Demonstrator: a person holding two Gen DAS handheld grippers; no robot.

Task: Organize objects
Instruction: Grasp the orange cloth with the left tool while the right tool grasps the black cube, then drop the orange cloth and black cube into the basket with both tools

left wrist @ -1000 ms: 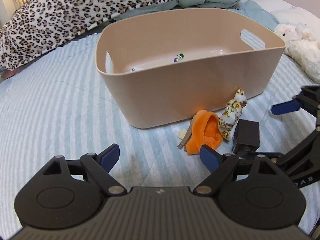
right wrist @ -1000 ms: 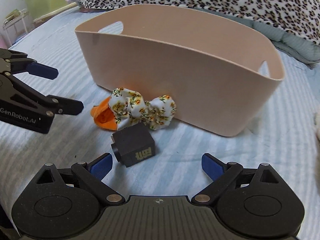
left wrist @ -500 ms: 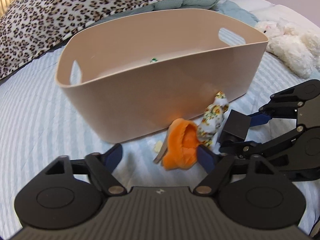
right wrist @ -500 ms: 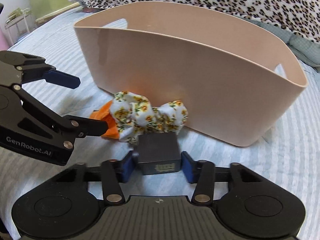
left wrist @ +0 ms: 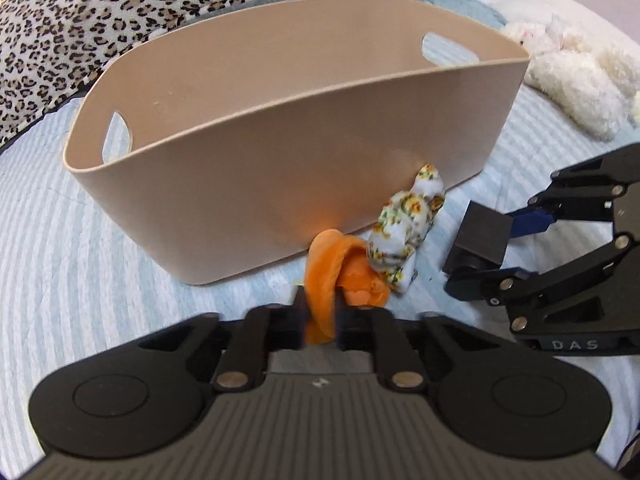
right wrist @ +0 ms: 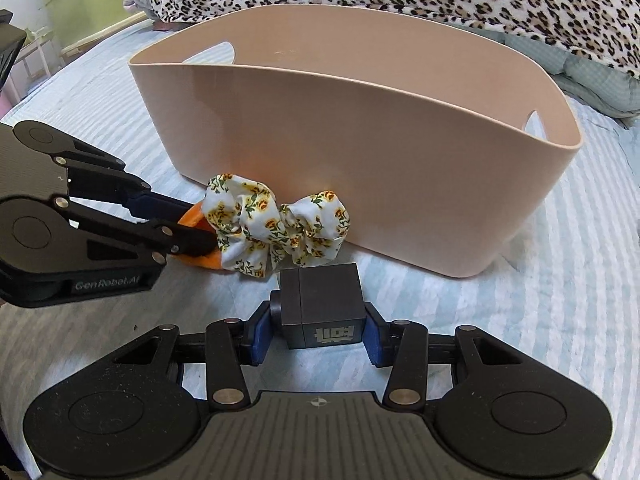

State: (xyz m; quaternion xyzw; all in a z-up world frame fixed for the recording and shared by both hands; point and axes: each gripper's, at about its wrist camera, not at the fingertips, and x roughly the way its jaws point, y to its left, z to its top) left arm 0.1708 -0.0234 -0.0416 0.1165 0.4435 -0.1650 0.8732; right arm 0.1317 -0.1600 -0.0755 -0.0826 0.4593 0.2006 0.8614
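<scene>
A beige plastic basket (left wrist: 280, 184) with handle cut-outs stands on the striped bed; it also shows in the right wrist view (right wrist: 360, 184). In front of it lie an orange scrunchie (left wrist: 326, 280) and a floral scrunchie (left wrist: 408, 232), touching each other. My left gripper (left wrist: 320, 316) is shut on the orange scrunchie, which also shows in the right wrist view (right wrist: 192, 216). My right gripper (right wrist: 318, 324) is shut on a dark grey cube (right wrist: 320, 304), seen from the left wrist view (left wrist: 480, 236) just right of the floral scrunchie (right wrist: 276, 228).
A leopard-print blanket (left wrist: 80, 20) lies behind the basket. A white plush toy (left wrist: 576, 80) lies at the far right. The light blue striped bedsheet (left wrist: 60, 240) spreads around the basket. A green piece of furniture (right wrist: 80, 4) stands beyond the bed.
My left gripper moved forward and closed on the orange scrunchie. My right gripper, which closed on the cube half a second ago, keeps hold of it. Both grippers sit closer to the basket.
</scene>
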